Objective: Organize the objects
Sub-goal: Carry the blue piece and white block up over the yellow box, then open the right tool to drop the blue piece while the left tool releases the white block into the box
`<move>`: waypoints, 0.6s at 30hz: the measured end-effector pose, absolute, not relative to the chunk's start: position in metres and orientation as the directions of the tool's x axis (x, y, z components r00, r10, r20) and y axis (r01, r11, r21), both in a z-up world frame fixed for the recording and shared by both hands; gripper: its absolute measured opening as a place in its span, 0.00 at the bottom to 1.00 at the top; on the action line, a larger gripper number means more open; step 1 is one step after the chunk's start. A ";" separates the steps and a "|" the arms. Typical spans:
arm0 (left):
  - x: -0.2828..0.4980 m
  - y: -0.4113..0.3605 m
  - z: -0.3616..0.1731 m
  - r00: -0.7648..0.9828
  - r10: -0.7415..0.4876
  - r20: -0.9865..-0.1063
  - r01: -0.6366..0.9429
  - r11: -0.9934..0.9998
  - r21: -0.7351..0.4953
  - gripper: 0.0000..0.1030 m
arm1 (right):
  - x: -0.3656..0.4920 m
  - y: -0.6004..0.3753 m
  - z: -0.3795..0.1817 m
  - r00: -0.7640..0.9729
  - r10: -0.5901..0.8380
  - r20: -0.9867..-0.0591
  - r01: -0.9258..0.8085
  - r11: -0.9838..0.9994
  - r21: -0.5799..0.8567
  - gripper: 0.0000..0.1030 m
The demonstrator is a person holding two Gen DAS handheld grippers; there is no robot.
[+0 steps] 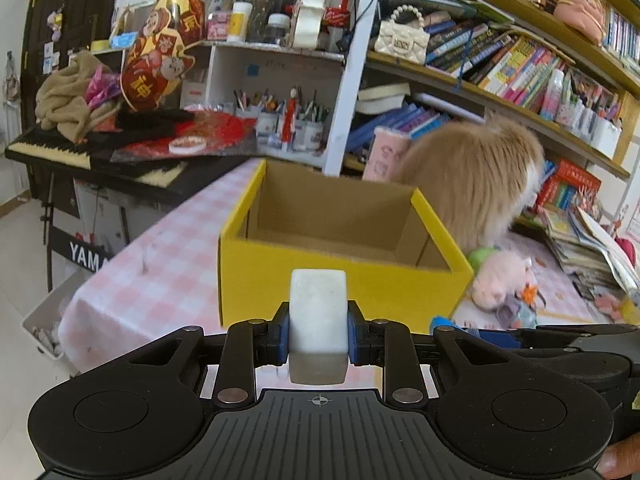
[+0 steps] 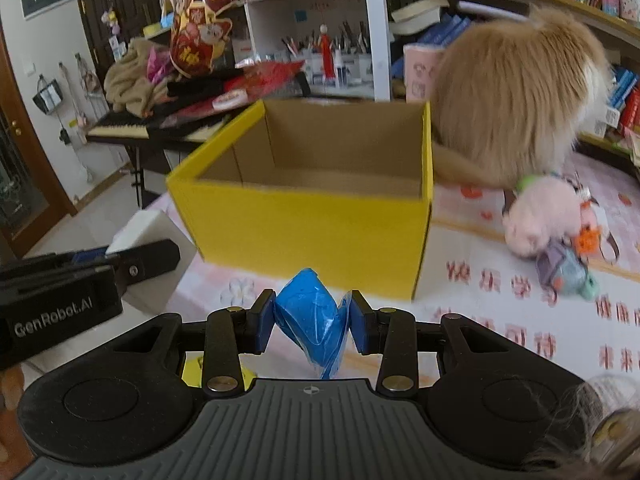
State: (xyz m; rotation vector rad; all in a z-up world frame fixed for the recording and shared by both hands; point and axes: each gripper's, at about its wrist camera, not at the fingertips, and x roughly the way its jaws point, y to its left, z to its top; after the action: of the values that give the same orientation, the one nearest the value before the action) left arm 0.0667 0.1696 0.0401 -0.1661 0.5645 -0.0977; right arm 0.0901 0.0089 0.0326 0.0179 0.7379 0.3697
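Two grippers, both loaded: my left gripper (image 1: 318,334) is clamped on a white block (image 1: 318,312), and my right gripper (image 2: 312,326) pinches a crumpled blue wrapper (image 2: 312,316). At 12 o'clock from each sits the yellow box (image 2: 312,216), open-topped, on the pink tablecloth (image 1: 160,264). Fluffy pet (image 2: 516,96) at 2 o'clock, lol.

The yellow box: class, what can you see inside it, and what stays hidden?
Inside the yellow box only bare brown cardboard walls and part of the floor show; no objects are visible. The near wall hides the front strip of the floor, so something low there cannot be ruled out.
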 end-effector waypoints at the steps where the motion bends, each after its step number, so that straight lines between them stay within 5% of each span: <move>1: 0.071 0.170 0.043 0.846 -0.135 -0.516 0.045 0.982 -0.184 0.24 | 0.096 0.009 0.037 0.682 0.340 -0.647 -0.325 0.934 0.147 0.35; 18: 0.168 0.153 0.056 0.880 -0.056 -0.472 -0.017 0.989 -0.149 0.24 | 0.215 0.013 0.055 0.717 0.368 -0.592 -0.400 0.913 0.082 0.35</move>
State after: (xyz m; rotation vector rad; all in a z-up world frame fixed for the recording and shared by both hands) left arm 0.1684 0.1533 0.0560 -0.1507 0.4958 -0.0203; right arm 0.2149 0.0126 0.0549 -0.0536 0.6433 0.4250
